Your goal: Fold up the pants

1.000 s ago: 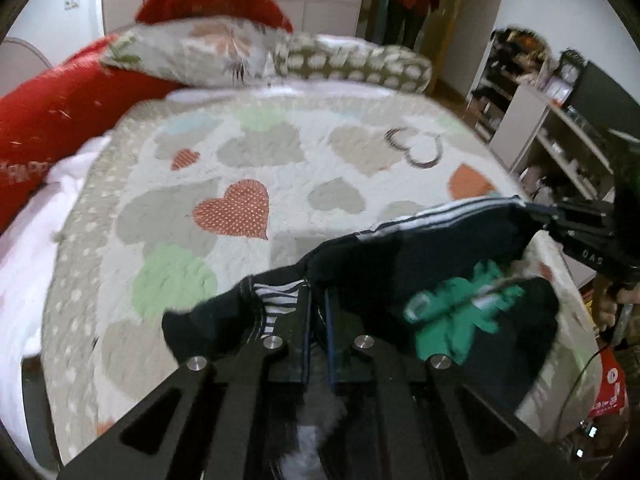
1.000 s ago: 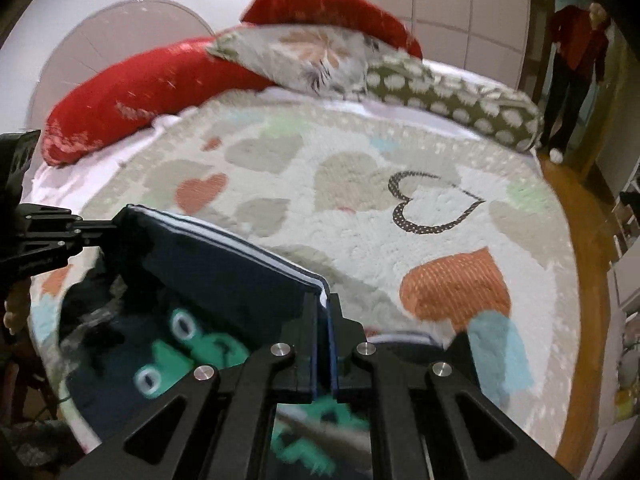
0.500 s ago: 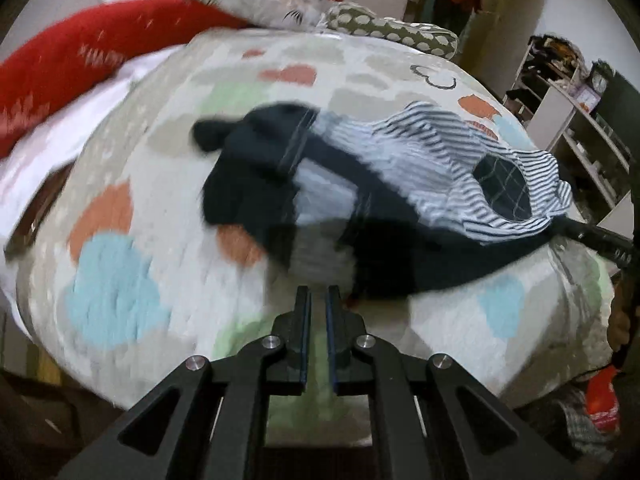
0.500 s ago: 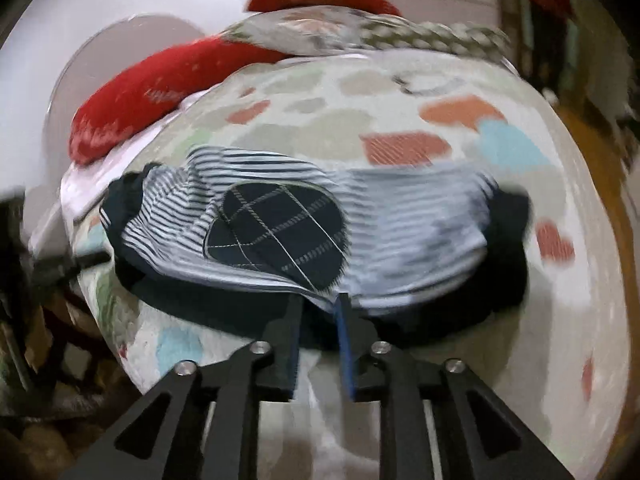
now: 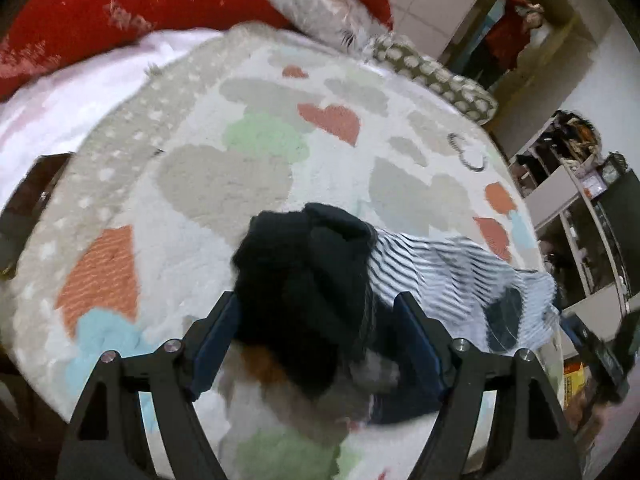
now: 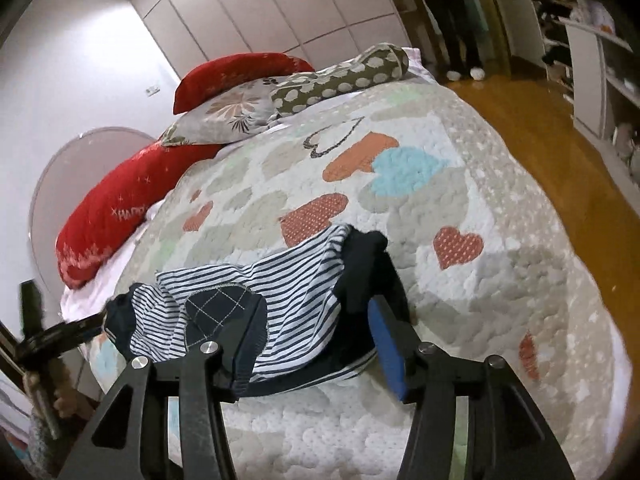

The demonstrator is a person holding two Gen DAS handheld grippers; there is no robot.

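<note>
Pants (image 5: pixel 304 276) lying bunched on quilted bed cover (image 5: pixel 224 176), near the bed's edge, striped lining (image 6: pixel 256 280) turned outward. Dark fabric mounded between and just ahead of left gripper (image 5: pixel 316 332) jaws; jaws spread wide, nothing pinched. Right gripper (image 6: pixel 316 340) jaws likewise spread wide, straddling the striped section and dark knee patch (image 6: pixel 224 312), gripping nothing.

Risks noted:
- Garment inside out and crumpled; any fold started now likely to lock in creases and uneven layers.
- Closing left jaws on the mound: probable capture of several layers at once, dragging the whole heap instead of one edge.
- Closing right jaws across mid-panel rather than a hem or waistband: likely lopsided lift.
- Proximity to bed edge: possible slide off toward floor (image 6: pixel 532 152) if tugged that way.
- Left view blurred; exact layer edges not discernible.
</note>
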